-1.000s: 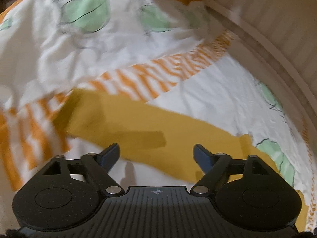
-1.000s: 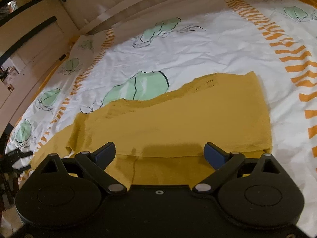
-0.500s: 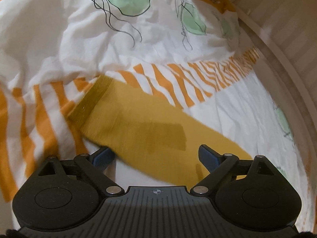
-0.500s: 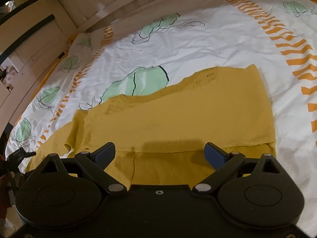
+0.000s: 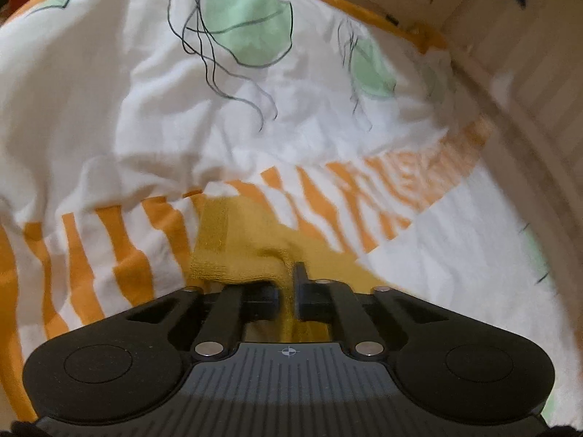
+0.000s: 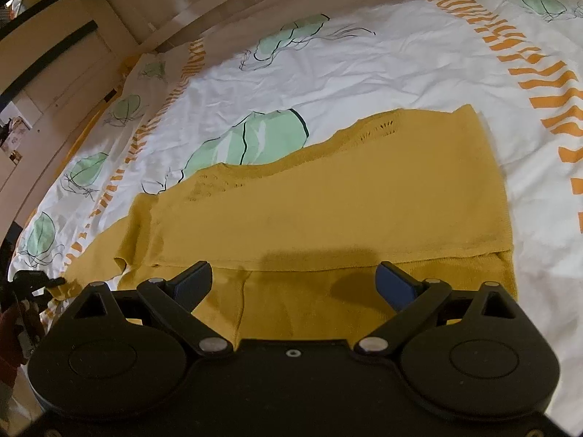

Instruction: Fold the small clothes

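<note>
A mustard-yellow knit garment (image 6: pixel 346 200) lies flat on the bed, its body folded over in the right wrist view. Its sleeve end (image 5: pixel 233 244) shows in the left wrist view, lying on the orange stripes. My left gripper (image 5: pixel 287 284) is shut on the sleeve cloth near the cuff; a fold of it bunches between the jaws. My right gripper (image 6: pixel 295 284) is open and empty, hovering over the near edge of the folded body. The far left of the right wrist view shows the sleeve trailing off (image 6: pixel 91 266).
The bed cover (image 6: pixel 364 65) is white with green jellyfish prints and orange striped bands. A wooden bed rail (image 5: pixel 510 116) curves along the right of the left wrist view. Wooden furniture (image 6: pixel 54 54) stands beyond the bed at the left.
My left gripper has moved down onto the sleeve end and closed on it. My right gripper has stayed open over the garment, nearly still.
</note>
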Demonstrator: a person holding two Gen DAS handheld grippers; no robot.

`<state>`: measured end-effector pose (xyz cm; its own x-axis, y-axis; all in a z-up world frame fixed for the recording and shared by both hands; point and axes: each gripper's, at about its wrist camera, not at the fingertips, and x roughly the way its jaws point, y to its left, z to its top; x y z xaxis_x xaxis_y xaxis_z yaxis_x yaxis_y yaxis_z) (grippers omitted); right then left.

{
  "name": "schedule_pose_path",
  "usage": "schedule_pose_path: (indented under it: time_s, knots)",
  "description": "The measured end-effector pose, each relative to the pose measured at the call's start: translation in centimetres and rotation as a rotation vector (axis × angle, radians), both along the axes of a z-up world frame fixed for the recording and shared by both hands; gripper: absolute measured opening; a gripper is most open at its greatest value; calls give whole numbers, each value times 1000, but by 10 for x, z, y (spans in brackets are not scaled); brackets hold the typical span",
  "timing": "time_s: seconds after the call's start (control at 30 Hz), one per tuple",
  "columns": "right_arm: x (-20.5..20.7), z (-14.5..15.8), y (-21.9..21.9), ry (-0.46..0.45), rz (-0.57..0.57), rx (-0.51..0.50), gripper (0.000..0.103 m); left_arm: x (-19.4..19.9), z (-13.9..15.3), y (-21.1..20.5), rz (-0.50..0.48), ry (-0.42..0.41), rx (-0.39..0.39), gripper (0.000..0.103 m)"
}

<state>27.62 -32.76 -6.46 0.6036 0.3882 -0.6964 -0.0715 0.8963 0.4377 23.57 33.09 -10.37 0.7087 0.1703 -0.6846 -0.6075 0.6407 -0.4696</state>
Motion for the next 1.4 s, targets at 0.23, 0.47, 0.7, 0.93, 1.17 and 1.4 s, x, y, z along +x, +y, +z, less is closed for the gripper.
schedule_pose_path:
  time_s: [0.23,0.47,0.7,0.93,1.17,1.4]
  knots:
    - [2,10,-7,-13,-20,4,97,8,64,-31,-114,-110,127,6]
    - [4,17,-20,-19,-47,16,97,24,153,-84,-269,-223,204,6]
    - [5,25,-31,-33,-66,23,97,43,225,-158,-416,-313,260,6]
    - [6,32,-49,-41,-106,56,97,63,245,-249,-573,-339,282,6]
    - [7,42,-76,-73,-181,45,97,77,216,-348,-740,-317,243,6]
    - [5,50,-103,-94,-256,81,97,93,154,-430,-865,-240,193,6]
